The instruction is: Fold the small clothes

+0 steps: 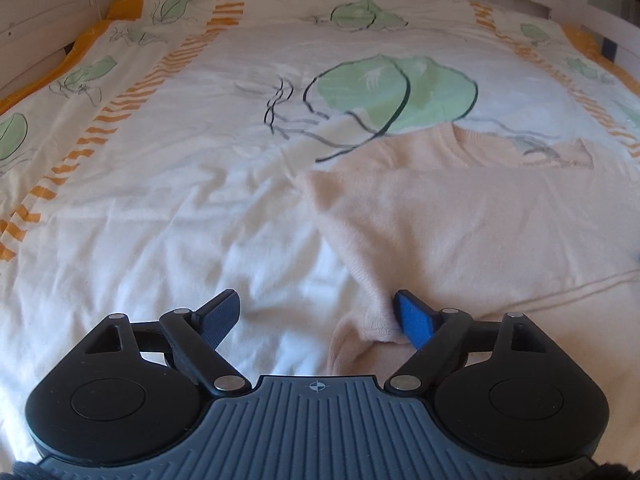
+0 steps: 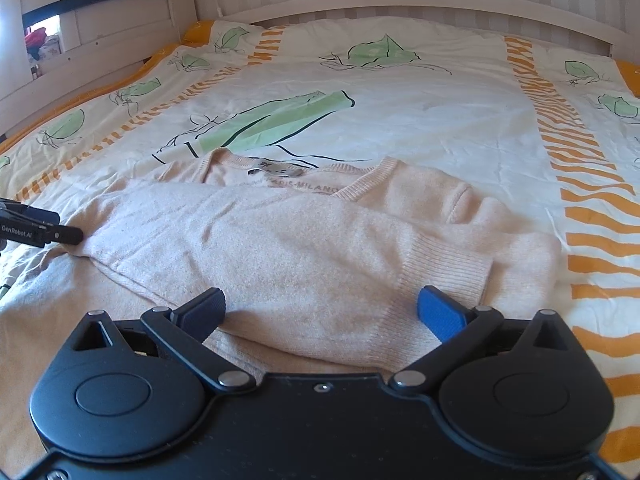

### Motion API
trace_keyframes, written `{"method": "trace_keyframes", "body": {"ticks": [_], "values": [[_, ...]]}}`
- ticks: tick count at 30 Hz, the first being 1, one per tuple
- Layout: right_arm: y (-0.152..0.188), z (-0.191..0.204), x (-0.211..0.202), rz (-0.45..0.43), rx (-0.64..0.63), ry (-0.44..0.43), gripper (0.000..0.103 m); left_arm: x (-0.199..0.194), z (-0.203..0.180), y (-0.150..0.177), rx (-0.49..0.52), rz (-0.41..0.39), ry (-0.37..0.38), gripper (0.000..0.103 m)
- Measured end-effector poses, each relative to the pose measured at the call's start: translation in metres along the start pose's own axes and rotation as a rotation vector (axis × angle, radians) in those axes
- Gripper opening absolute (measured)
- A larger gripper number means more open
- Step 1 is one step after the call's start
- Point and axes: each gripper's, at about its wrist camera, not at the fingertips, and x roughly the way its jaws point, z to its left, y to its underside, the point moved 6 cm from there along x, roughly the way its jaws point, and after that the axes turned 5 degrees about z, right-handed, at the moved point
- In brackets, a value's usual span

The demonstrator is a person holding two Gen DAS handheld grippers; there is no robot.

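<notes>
A pale peach knit sweater lies on the bed, its sleeves folded across the body and its neck label facing up at the far side. In the left wrist view the sweater fills the right half. My left gripper is open at the sweater's left edge; its right blue pad touches a folded hem corner. My right gripper is open and low over the sweater's near part, with the ribbed cuff between its fingers. The left gripper's tip shows at the left in the right wrist view.
The bed cover is white with green leaf prints and orange striped bands. A white slatted bed frame runs along the far side and the left side.
</notes>
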Motion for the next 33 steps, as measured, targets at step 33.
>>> {"method": "trace_keyframes", "body": {"ticks": [33], "values": [[0.086, 0.012, -0.119, 0.067, 0.491, 0.022, 0.103, -0.112, -0.01, 0.093, -0.117, 0.005, 0.276, 0.093]]}}
